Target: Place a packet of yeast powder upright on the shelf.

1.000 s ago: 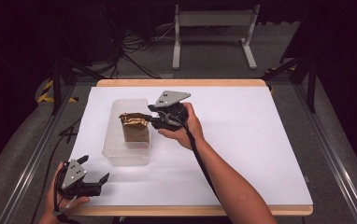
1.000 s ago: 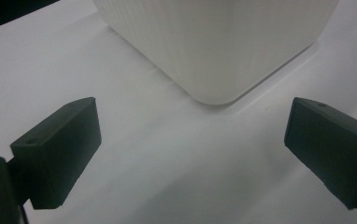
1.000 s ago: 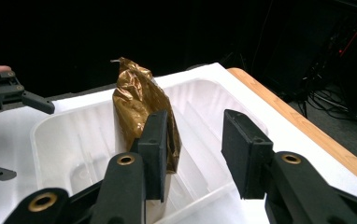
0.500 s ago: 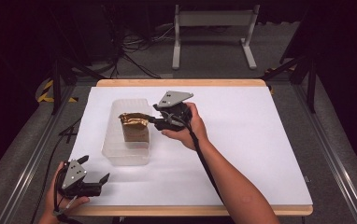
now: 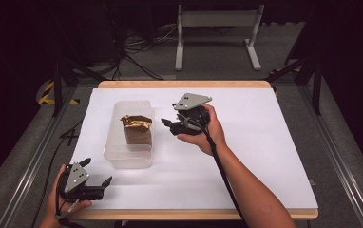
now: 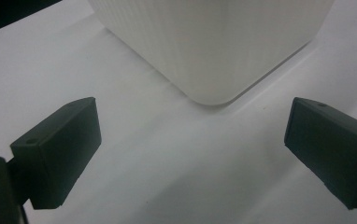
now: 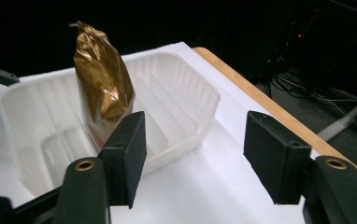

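Gold foil bag [image 5: 136,124] stands upright in the clear plastic tub [image 5: 114,152], roughly mid-tub, crimped top up. Its long axis runs vertical; in the right gripper view the bag [image 7: 103,79] leans a touch, top tipped toward the tub's far end. Tub's own long axis runs front-to-back on the counter [image 5: 265,142], left of centre.

My read on progress: bag is in the tub, so the placing part looks done. Right gripper [image 5: 170,126] is just beside the tub's right wall, fingers [image 7: 129,149] spread wide w/ nothing between them, apart from the bag. So I judge the release is complete & what's left is clearing the hand away, maybe moving the tub next.

Left gripper [image 5: 104,181] sits low at the counter's near-left corner, fingers [image 6: 62,149] wide apart, nothing held, aimed at the tub's near rounded corner [image 6: 214,88], close but not touching. Can't tell if anything else goes in the tub; I see no other items on the counter.
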### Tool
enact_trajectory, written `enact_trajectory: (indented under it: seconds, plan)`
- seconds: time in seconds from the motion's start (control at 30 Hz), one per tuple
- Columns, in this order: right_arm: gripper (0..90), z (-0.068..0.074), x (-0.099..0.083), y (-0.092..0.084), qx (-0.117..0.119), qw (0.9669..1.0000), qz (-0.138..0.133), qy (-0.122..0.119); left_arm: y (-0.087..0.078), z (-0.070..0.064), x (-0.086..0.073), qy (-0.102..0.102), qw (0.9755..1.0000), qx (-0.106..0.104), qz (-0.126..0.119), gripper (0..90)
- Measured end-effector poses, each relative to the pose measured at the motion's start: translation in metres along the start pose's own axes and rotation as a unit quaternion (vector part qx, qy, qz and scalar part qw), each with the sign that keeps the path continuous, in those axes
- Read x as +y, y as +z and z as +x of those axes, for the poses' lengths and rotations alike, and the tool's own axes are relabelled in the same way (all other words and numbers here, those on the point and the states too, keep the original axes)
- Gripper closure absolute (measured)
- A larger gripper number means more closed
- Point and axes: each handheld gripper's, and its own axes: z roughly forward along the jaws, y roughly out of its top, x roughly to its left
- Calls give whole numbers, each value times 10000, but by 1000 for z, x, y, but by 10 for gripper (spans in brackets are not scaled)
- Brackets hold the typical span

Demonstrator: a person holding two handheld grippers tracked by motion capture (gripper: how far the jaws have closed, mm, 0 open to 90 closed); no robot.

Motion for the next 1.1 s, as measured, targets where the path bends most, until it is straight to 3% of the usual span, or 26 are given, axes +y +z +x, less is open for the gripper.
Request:
enact_trajectory:
  seconds: [0.67,0.87,1.0,1.1]
  plan:
    - [295,-14,-23,-28,-481,9974,465,-263,-1,1,0,-4,10000,28,1,47]
    - [270,-17,-33,-34,-644,9941,742,-468,-1,1,0,-17,10000,37,2,47]
    - [259,-18,-39,-37,-704,9929,817,-499,-1,1,0,-35,10000,46,2,47]
    - [243,-20,-49,-43,-767,9927,845,-391,-1,0,0,-20,10000,40,20,47]
